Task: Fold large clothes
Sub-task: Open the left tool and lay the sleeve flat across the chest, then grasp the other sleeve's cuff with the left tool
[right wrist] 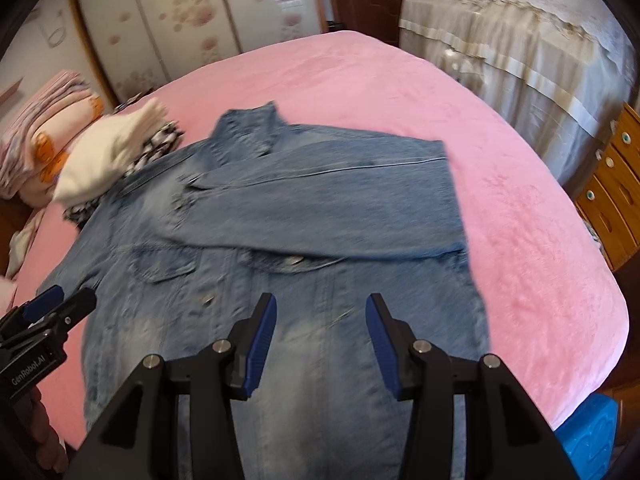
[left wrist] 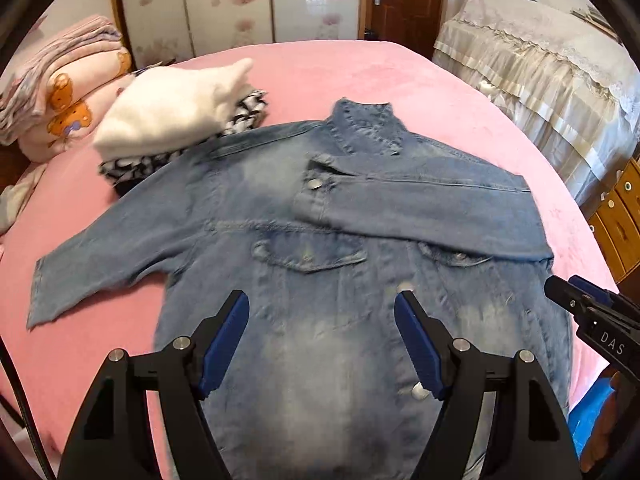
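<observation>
A blue denim jacket [left wrist: 304, 280] lies front-up on the pink bed [left wrist: 360, 80], collar at the far side. Its right sleeve [left wrist: 420, 208] is folded across the chest; its left sleeve [left wrist: 100, 264] lies spread out to the left. My left gripper [left wrist: 322, 304] is open and empty above the jacket's lower front. My right gripper [right wrist: 322, 308] is open and empty above the lower front of the jacket [right wrist: 280, 240] too. Each gripper shows at the edge of the other's view, the right one [left wrist: 560, 288] and the left one [right wrist: 76, 300].
A pile of folded clothes with a white garment on top [left wrist: 172, 108] lies by the jacket's left shoulder. Folded pink blankets [left wrist: 60, 92] lie at the far left. A covered piece of furniture [left wrist: 540, 68] and wooden drawers [left wrist: 620, 216] stand to the right. A blue object [right wrist: 592, 428] is by the bed's near right corner.
</observation>
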`<state>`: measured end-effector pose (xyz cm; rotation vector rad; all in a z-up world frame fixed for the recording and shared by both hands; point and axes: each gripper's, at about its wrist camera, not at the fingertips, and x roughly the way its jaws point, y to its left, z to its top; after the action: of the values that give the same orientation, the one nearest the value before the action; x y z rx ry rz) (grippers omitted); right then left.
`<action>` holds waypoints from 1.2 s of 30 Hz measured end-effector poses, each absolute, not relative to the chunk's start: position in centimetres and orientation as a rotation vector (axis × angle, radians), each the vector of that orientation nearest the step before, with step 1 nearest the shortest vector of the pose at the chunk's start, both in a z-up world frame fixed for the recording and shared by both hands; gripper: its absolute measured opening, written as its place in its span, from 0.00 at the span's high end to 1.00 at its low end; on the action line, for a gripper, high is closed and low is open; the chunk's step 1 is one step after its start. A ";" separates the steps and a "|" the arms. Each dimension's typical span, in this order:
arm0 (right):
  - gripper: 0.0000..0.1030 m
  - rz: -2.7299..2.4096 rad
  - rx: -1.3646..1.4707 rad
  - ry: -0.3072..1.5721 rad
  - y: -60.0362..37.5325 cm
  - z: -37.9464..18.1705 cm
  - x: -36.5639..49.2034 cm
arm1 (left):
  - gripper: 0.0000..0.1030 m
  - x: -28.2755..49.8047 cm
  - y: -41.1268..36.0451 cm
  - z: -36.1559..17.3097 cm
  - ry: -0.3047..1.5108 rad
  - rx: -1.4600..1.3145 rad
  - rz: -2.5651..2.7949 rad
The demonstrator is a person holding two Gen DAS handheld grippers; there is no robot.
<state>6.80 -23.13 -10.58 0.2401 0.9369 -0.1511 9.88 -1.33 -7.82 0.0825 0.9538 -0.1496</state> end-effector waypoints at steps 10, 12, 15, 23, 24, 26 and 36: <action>0.55 -0.010 0.160 0.930 -14.0 -9.1 7.3 | 0.28 8.8 8.6 -6.8 0.957 -0.009 -0.056; 0.55 0.022 0.147 0.920 -12.2 -8.6 8.0 | 0.28 9.2 11.2 -6.6 0.954 -0.048 -0.028; 0.55 0.058 0.122 0.907 -9.4 -8.2 9.2 | 0.28 9.5 15.9 -7.2 0.960 -0.128 0.016; 0.55 0.145 0.060 0.927 -2.4 -9.3 13.0 | 0.28 9.8 30.8 -13.4 0.997 -0.491 0.161; 0.55 0.154 0.055 0.932 -1.7 -9.6 13.4 | 0.28 9.7 32.6 -14.3 0.989 -0.547 0.178; 0.55 0.176 0.045 0.947 -0.2 -10.2 14.2 | 0.28 9.7 36.0 -16.1 0.968 -0.651 0.222; 0.55 0.224 -0.034 1.024 4.1 -13.8 16.0 | 0.28 12.4 45.0 -21.9 0.876 -0.852 0.396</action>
<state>16.03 4.07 -13.84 -0.0343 1.0238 0.2240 12.37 45.04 -21.87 -0.8522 0.8765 0.3959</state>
